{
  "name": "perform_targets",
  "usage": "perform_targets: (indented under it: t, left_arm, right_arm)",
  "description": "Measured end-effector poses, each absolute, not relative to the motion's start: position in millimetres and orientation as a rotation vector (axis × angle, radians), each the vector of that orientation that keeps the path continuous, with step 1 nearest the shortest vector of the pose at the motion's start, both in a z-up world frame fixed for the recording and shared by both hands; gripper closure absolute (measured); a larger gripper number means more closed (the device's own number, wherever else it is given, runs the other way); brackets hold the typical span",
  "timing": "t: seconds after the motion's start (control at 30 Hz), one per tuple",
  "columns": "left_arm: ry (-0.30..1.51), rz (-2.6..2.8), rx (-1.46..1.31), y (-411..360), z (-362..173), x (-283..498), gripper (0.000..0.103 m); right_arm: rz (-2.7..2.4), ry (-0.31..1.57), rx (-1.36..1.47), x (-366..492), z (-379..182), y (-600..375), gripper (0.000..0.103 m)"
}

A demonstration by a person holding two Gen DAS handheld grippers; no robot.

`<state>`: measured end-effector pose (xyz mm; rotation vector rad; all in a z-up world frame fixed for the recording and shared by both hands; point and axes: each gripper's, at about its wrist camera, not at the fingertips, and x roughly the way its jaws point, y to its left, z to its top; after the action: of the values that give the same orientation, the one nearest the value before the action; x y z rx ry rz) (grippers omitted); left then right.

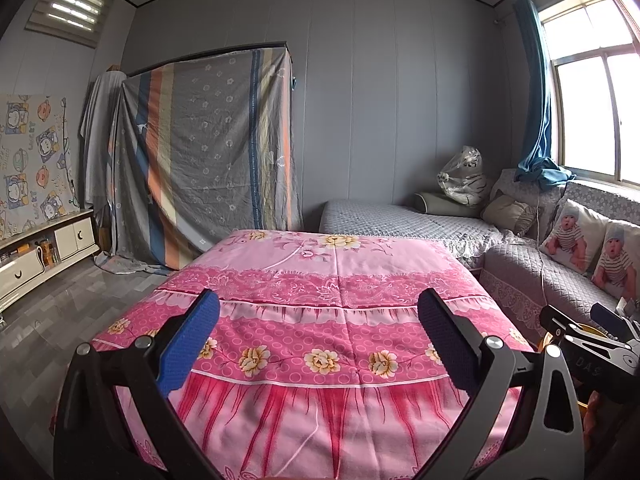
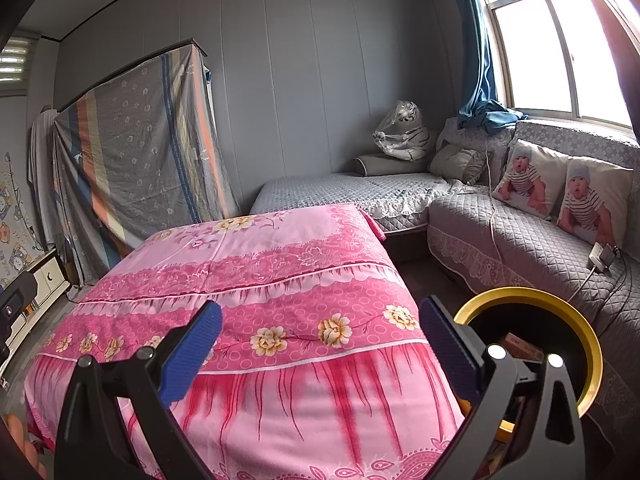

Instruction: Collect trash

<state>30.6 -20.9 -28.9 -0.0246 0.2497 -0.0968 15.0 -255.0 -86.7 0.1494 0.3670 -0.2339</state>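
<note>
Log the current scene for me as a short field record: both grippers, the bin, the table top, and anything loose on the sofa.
left gripper: open, empty, over the pink cloth
right gripper: open, empty, beside the bin
bin: yellow rim, dark inside, on the floor between table and sofa; a brownish box shows inside
pink floral cloth: covers the table; no trash visible on it
sofa: grey quilted cover; two baby-print cushions; a white charger with cable on the seat
trash left to collect: none visible in either view

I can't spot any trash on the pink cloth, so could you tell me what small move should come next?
Probably pan both tongs toward the floor: left tongs and right tongs are open and empty, the pink cloth looks bare, and the yellow-rimmed bin waits nearby.
</note>
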Motion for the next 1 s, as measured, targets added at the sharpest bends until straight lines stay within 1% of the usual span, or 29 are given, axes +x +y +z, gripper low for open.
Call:
perform_targets:
  t: [1.0]
  left_arm:
    - [0.266,-0.113,-0.022,-20.3,-37.9,36.7,0.008]
  right_arm:
    - [-0.237,0.395,0.168,19.6,-92.2,-261.7,0.008]
